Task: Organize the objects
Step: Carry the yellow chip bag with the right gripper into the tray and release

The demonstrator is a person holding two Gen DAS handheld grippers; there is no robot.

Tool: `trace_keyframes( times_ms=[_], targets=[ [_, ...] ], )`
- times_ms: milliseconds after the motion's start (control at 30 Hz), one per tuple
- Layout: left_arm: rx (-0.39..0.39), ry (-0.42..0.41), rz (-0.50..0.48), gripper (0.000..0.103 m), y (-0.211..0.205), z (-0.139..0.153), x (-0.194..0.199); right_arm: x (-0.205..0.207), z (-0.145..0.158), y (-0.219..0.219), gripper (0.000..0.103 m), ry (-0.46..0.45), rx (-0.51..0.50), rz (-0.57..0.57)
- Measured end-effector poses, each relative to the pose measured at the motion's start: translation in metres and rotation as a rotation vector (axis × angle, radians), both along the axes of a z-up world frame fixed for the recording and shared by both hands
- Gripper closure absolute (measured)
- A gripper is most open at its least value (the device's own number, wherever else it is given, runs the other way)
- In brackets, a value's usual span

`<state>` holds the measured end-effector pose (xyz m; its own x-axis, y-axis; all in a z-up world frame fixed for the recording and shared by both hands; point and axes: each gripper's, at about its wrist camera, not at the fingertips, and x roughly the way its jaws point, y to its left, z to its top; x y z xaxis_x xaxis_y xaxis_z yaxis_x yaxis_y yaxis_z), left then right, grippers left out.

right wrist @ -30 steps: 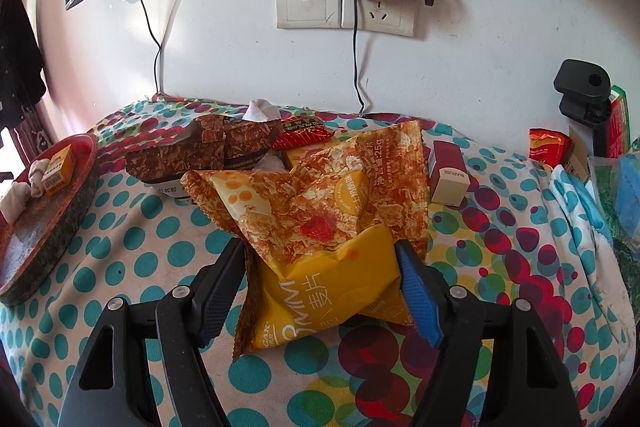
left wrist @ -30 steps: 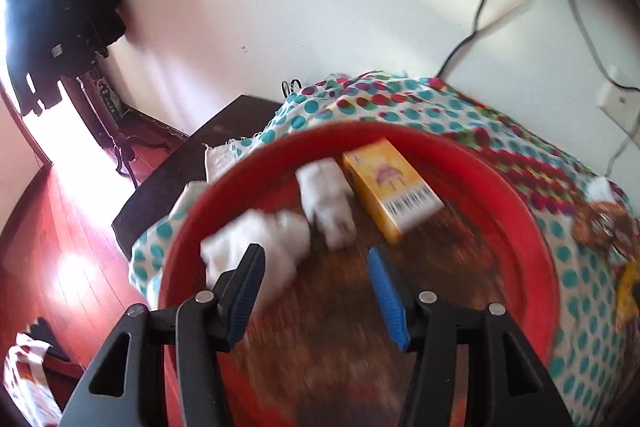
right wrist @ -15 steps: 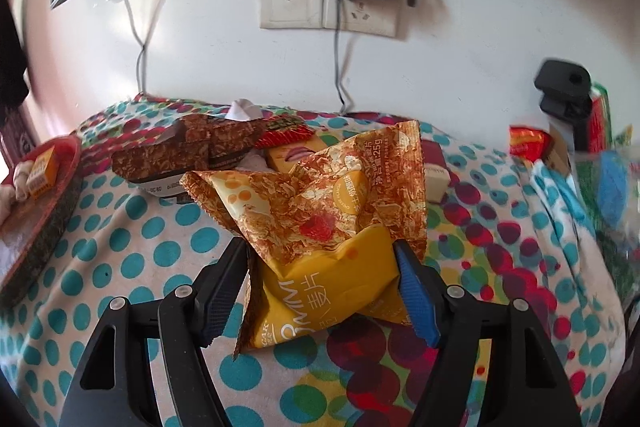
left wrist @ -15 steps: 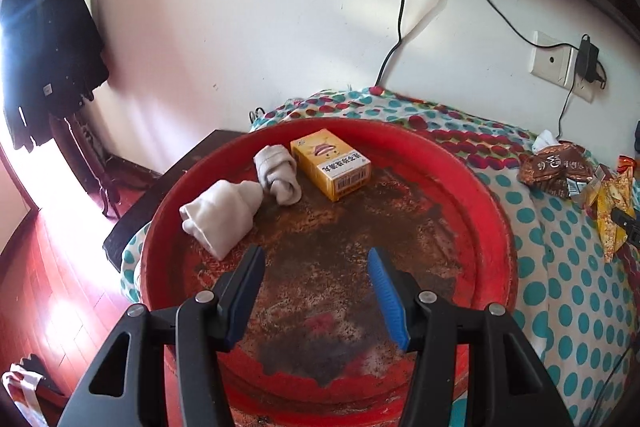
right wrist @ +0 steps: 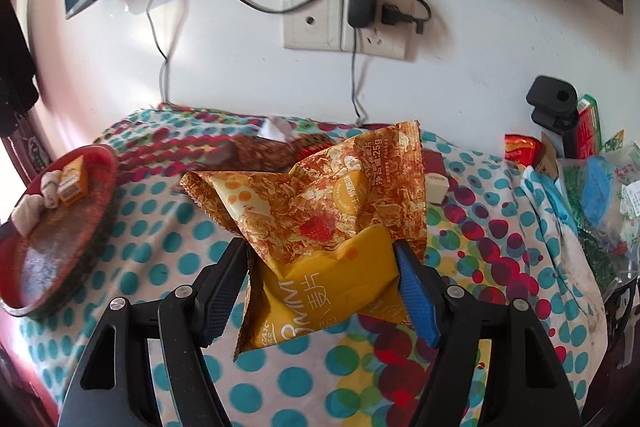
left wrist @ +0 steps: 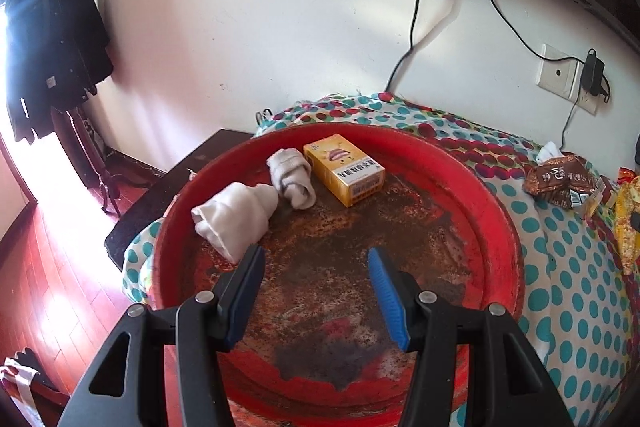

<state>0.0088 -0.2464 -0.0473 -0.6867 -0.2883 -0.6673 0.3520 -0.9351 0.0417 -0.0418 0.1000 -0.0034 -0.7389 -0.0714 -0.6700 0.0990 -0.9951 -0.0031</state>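
Tabletop (right wrist: pixel 132 251) under a spotted cloth fills most of what we see, running back to a white wall. On its left end sits our round red tray (left wrist: pixel 500 227), its floor worn and rusty. Our left tool (left wrist: pixel 316 259) hangs over the near half of that tray with its jaws apart and nothing between them. At the far side of the tray lie a yellow box (left wrist: pixel 344 169), a grey rolled sock (left wrist: pixel 291 177) touching its left edge, and a white rolled sock (left wrist: pixel 236 217) just left of that one.

Our right tool (right wrist: pixel 320 259) is clamped on a yellow snack bag (right wrist: pixel 320 227), which is crumpled and stands up between the jaws above the cloth, near the middle of the tabletop. Behind it lies a brown wrapper (right wrist: pixel 260 149), blurred. From this side the tray (right wrist: pixel 100 211) sits well apart to the left.
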Motion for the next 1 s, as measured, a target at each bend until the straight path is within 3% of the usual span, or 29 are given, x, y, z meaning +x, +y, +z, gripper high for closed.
trace_keyframes(
  times_ms=[200,533,1000],
  targets=[
    [-0.021,0.013,0.045,0.048,-0.012,0.004,0.003,0.011,0.023,-0.031,0.033,0.014,-0.016,0.090],
    [0.049,0.035,0.121,0.048,-0.048,0.008,0.013,0.007,0.053,-0.127,0.033,-0.012,-0.083,0.326],
    [0.031,0.079,0.237,0.048,-0.093,0.029,0.038,-0.023,0.006,-0.295,0.033,-0.136,-0.003,0.559]
  ],
)
